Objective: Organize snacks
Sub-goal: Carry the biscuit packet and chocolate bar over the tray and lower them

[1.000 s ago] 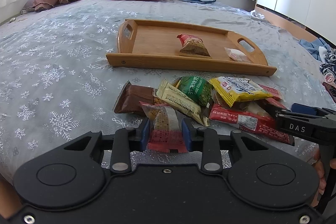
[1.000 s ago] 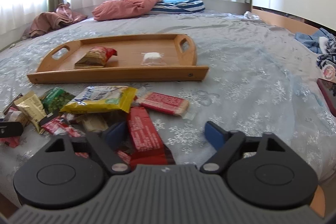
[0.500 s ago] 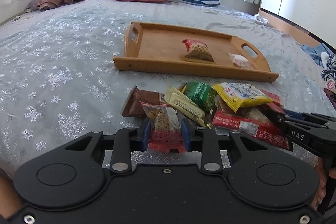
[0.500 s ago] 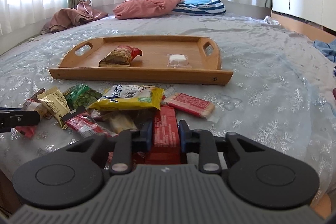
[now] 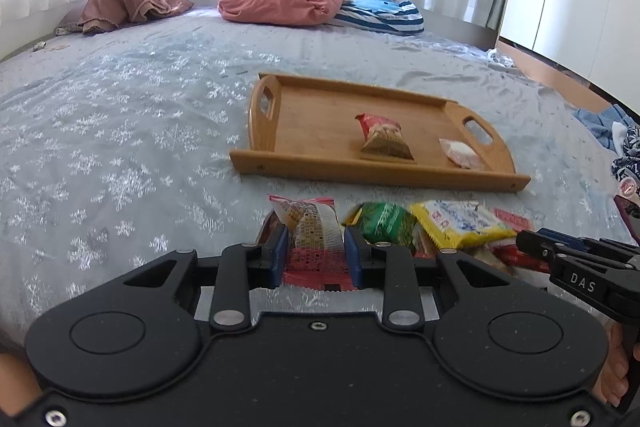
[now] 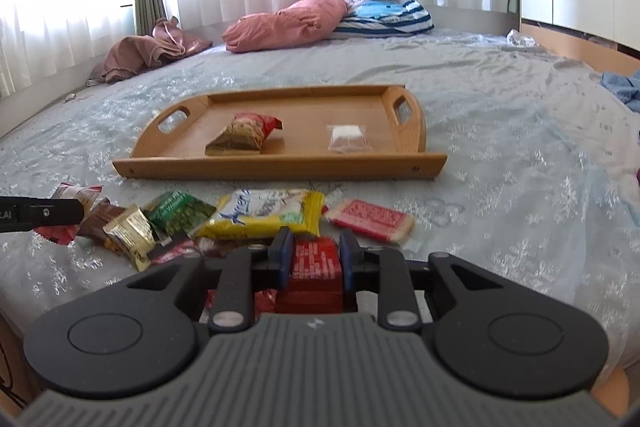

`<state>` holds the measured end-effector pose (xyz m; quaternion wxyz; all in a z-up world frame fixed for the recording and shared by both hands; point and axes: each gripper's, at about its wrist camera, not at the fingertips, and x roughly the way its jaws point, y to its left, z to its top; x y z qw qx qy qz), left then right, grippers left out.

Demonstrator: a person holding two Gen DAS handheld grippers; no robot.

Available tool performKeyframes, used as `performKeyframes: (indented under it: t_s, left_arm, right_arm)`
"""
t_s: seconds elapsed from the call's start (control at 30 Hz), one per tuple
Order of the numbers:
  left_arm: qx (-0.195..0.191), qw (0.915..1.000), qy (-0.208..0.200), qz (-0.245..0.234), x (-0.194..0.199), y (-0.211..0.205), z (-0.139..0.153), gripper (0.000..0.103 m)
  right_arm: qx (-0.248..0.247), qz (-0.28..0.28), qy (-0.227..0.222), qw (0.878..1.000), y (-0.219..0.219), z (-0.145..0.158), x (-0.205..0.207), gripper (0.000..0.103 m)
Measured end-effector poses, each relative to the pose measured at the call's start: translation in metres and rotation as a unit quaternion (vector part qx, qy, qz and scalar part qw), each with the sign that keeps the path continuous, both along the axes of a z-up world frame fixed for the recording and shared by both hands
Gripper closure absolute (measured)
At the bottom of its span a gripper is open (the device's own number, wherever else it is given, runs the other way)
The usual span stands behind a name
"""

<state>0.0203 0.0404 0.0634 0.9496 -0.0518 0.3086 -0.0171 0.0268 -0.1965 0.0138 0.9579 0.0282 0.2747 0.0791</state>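
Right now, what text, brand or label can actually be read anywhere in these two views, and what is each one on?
"DAS": white letters on the black side of the right tongs, seen from the left wrist.
"LAI": letters cut off at the picture's edge, on the left tongs, seen from the right wrist.
Blue script on the yellow snack pack: blurred, not legible.
Print on the red pack and the mesh-patterned pack: too small to read.

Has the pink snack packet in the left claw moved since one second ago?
Yes. The pink snack packet has risen toward the wooden tray, its top now nearer the tray's front edge.
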Motion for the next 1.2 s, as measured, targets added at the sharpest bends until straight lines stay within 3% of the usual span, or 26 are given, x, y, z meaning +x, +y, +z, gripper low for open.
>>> performKeyframes:
  t_s: [0.17, 0.43, 0.6, 1.03, 1.07, 1.1, 1.2]
  left_arm:
    - [-0.007, 1.0, 0.0, -0.004, 0.009, 0.001, 0.006, 0.075]
    - [-0.01, 0.9998, 0.013, -0.011, 0.01, -0.003, -0.003, 0.075]
    - [-0.011, 0.9996, 0.024, -0.012, 0.009, -0.003, -0.009, 0.075]
    - [-0.014, 0.9993, 0.03, -0.019, 0.01, -0.004, -0.011, 0.075]
    - [-0.016, 0.9992, 0.031, -0.019, 0.011, -0.004, -0.011, 0.075]
    - [-0.018, 0.9991, 0.032, -0.019, 0.012, -0.004, -0.011, 0.075]
    - [-0.023, 0.9989, 0.034, -0.02, 0.014, -0.003, -0.01, 0.075]
  right_arm:
    - [-0.005, 0.004, -0.008, 1.0, 0.0, 0.008, 0.003, 0.076]
    - [-0.023, 0.009, 0.022, 0.999, -0.001, -0.004, 0.003, 0.074]
    - [-0.042, 0.018, 0.031, 0.998, -0.003, -0.011, 0.0, 0.053]
    - [-0.029, 0.029, 0.053, 0.998, -0.006, -0.018, 0.019, 0.052]
    - [-0.03, 0.029, 0.053, 0.998, -0.006, -0.018, 0.019, 0.052]
    - [-0.031, 0.029, 0.053, 0.998, -0.005, -0.017, 0.018, 0.068]
    - [-0.033, 0.03, 0.053, 0.998, -0.003, -0.015, 0.017, 0.074]
